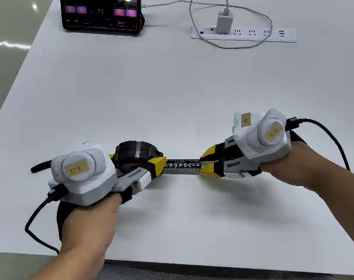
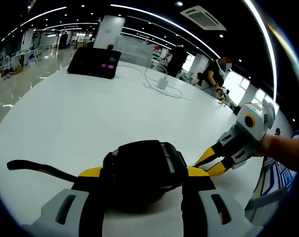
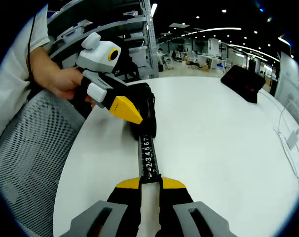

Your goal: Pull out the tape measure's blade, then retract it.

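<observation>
Tape measure (image 1: pixel 134 151): black case sits on the white surface (image 1: pixel 165 87), near the front edge. Left hand-held gripper (image 2: pixel 142 177) is closed around it, one yellow-tipped jaw on each side of the case, touching it. Looks like a firm hold.

Blade (image 3: pixel 148 159) is out of the case by a short length and runs straight to the right hand-held gripper (image 1: pixel 207 161). Its jaws are pinched nearly together on the blade's free end. Printed numbers are readable along the exposed strip in the right gripper view.

Progress, as I judge it: the pull-out is under way, with little blade showing and the two grippers near each other. The rest of the draw is left to do, and the whole retraction.

Surface: plain white, bare around the work. At the far edge are a power strip (image 1: pixel 244 33) with a charger (image 1: pixel 225 23) plugged in, and a dark screen device (image 1: pixel 102 14).

Room: large open hall with ceiling strip lights. Metal shelving (image 3: pixel 125 29) and a mesh chair (image 3: pixel 26 163) are beside the person.
</observation>
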Demonstrator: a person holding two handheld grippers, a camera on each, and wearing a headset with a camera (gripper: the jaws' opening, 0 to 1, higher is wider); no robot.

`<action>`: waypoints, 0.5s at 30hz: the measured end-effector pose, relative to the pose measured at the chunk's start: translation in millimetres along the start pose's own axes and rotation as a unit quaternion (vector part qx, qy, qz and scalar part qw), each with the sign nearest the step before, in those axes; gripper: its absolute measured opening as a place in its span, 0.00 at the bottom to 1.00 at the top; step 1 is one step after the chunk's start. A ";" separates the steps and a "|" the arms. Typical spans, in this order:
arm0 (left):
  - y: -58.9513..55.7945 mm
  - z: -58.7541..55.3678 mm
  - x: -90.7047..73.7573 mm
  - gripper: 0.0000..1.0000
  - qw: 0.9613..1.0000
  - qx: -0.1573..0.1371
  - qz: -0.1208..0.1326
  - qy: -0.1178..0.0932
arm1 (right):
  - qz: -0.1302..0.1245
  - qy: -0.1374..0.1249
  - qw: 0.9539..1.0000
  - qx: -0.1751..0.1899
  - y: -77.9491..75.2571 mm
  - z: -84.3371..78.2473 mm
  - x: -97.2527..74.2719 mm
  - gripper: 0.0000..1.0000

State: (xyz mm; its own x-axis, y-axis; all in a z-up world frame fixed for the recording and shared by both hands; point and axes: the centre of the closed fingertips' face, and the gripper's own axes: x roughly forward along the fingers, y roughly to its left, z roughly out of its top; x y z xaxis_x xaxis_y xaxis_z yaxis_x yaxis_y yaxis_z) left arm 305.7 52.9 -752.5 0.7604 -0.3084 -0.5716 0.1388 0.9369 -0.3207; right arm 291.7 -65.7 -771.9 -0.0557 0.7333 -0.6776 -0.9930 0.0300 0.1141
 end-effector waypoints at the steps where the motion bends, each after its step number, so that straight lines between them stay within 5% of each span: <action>1: -0.1 0.0 0.0 0.58 1.000 0.000 0.000 0.000 | 0.000 0.000 1.000 0.000 0.1 0.1 0.0 0.09; 15: -0.5 -0.2 0.3 0.58 1.000 0.000 0.000 -0.001 | 0.001 0.002 1.000 -0.003 1.4 2.0 2.9 0.09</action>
State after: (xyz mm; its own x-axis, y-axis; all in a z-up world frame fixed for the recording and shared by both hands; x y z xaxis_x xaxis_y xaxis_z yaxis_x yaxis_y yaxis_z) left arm 305.8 52.3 -752.7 0.7610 -0.3086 -0.5707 0.1389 0.9367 -0.3213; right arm 290.4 -62.2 -772.3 -0.0586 0.7306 -0.6802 -0.9934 0.0247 0.1122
